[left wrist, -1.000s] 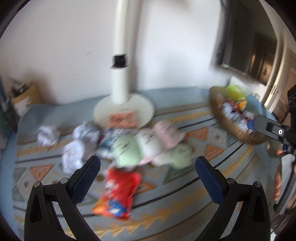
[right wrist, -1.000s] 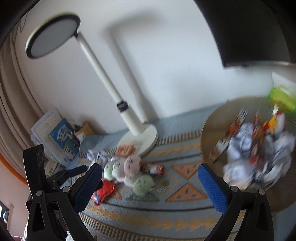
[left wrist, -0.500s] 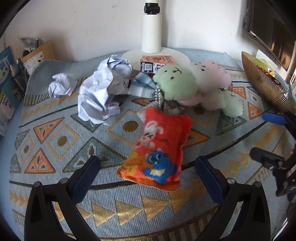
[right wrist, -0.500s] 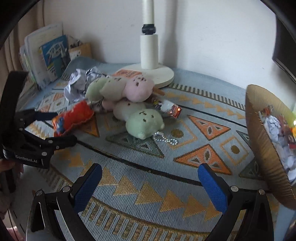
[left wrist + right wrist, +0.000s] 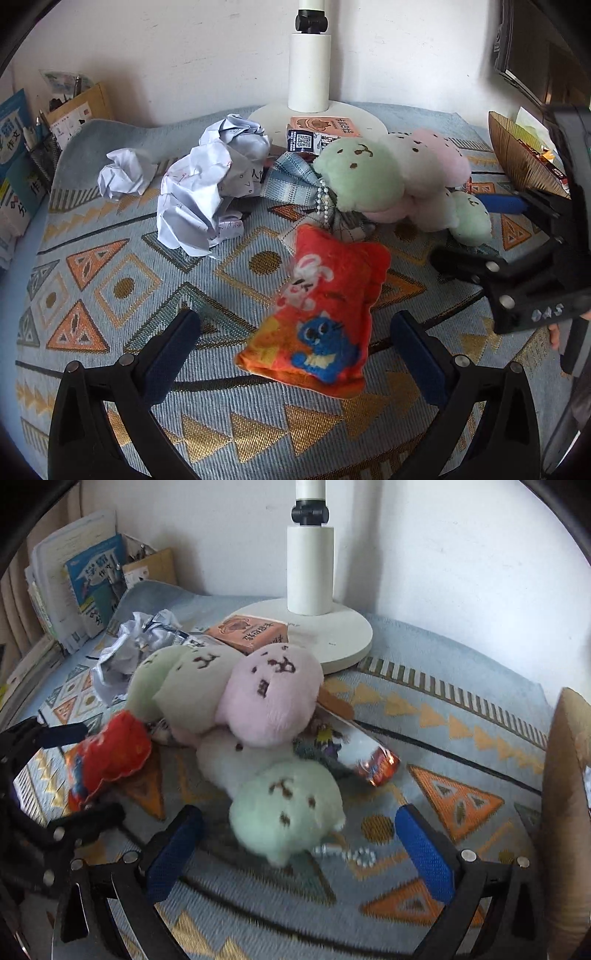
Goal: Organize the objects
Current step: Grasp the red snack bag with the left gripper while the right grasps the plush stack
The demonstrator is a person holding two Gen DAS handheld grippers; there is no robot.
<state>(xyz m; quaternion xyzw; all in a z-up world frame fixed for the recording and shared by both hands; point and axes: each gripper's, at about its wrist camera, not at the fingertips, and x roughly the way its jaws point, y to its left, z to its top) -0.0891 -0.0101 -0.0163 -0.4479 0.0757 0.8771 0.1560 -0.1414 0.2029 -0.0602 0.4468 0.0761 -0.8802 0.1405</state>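
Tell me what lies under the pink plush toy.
The pink plush toy rests on a white plush toy, with a shiny snack wrapper poking out beside it. Whatever else lies beneath the pile is covered.

My left gripper (image 5: 291, 349) is wide open around the red-orange plush pouch (image 5: 321, 314) on the patterned woven mat (image 5: 110, 295).

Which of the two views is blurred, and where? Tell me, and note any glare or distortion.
Left wrist view: sharp throughout, the red plush pouch crisp; fisheye bends the rug edges. Right wrist view: motion blur low in the frame, smearing the near green plush and bead chain; the lamp base behind stays clear; glare on the foil wrapper.
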